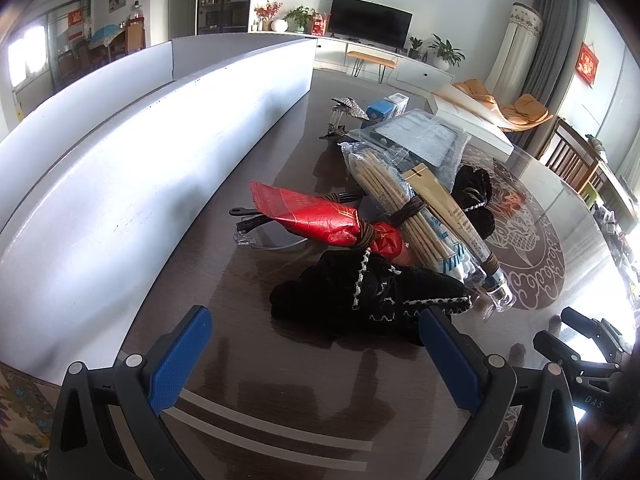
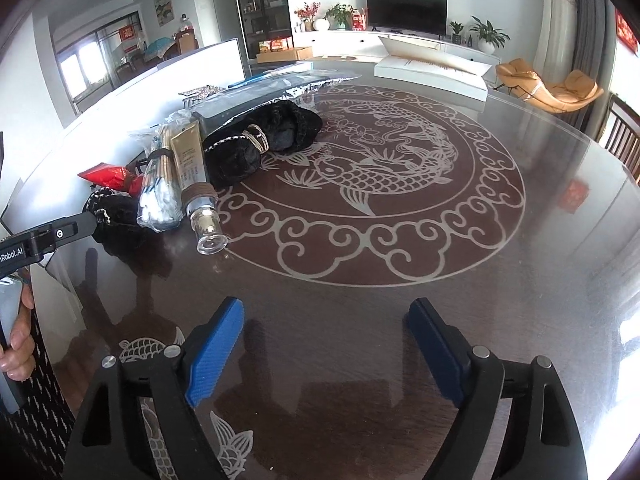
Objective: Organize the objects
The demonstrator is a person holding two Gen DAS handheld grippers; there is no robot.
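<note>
Honestly the whole pile sits way closer to your left gripper (image 1: pixel 316 356) than your right one. From the left wrist view, the nearer black velvet pouch (image 1: pixel 372 296) is just ahead of the fingertips, a bit toward the right finger, and it may even be brushing that pad, hard to say. Its long side runs roughly across the jaws, so you'd be closing over the narrow way, which is nice. Just past it is the red packet (image 1: pixel 316 220), lying crosswise too, and beyond and to the right the bag of wooden sticks (image 1: pixel 392 196) and the gold tube (image 1: pixel 452 216) both run diagonally away from you.

Left jaws are spread wide with nothing between them, just bare table (image 1: pixel 280 380).

Your right gripper (image 2: pixel 326 344) is also wide apart and empty, hanging over the etched fish pattern (image 2: pixel 360 184). Everything lies off ahead and to its left, well apart. The tube's clear cap (image 2: pixel 210 236) is the closest bit to it.

I'd guess the left hand takes the pouch next, pushing slightly forward first.
</note>
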